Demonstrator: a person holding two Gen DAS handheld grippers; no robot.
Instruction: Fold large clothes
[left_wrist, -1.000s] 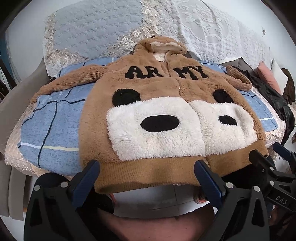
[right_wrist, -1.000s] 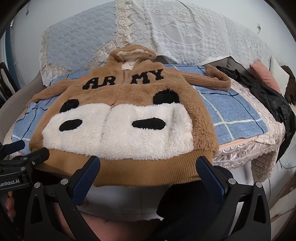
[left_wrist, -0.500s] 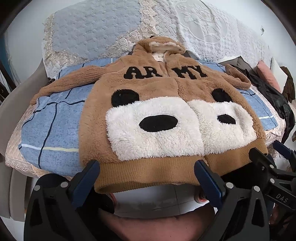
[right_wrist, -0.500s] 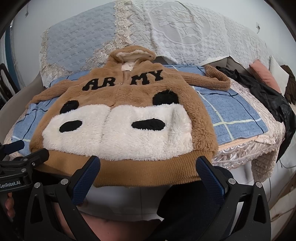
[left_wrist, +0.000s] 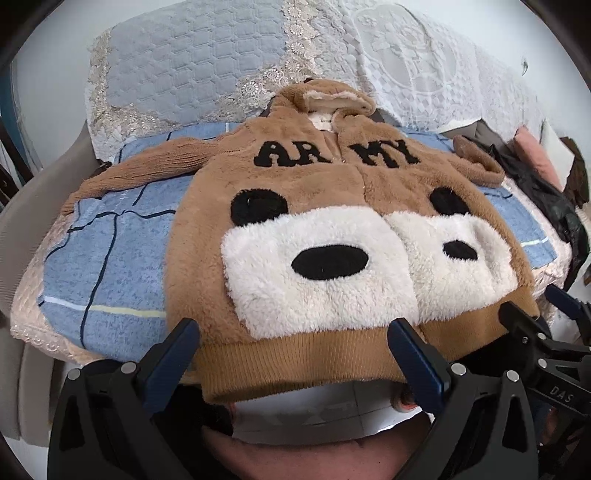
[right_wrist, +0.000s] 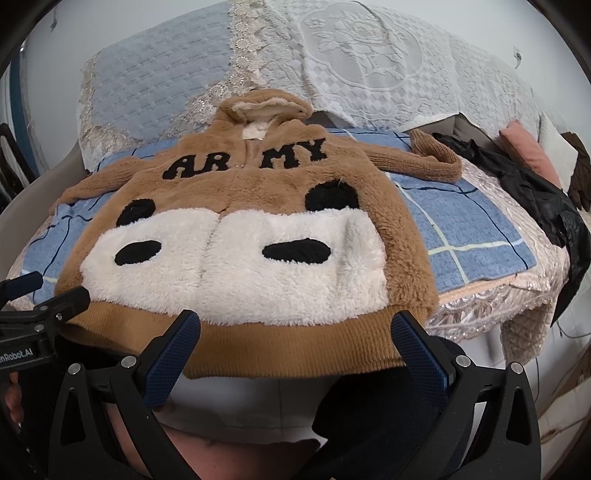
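Brown fleece hoodie (left_wrist: 332, 229) lies flat and face-up on the blue sheet (left_wrist: 110, 258), sleeves out, no fold made, left gripper (left_wrist: 295, 350) spread empty at its hem. From the right, the right gripper (right_wrist: 295, 343) likewise gapes; all folding remains.

Brown fleece hoodie (left_wrist: 325, 206) lying flat, front up, unfolded, on blue plaid sheet over bed. Black "ARMY" letters across chest, split by center zip. Below that: 2 black eye patches, big white fuzzy muzzle w/ 2 black oval spots. Hood (left_wrist: 325, 98) at far end, cream lining showing. Ribbed hem (right_wrist: 295, 347) nearest cam, hangs slightly past bed edge. Both knit sleeves spread out sideways; right sleeve (right_wrist: 424, 158) cuff end curls back.
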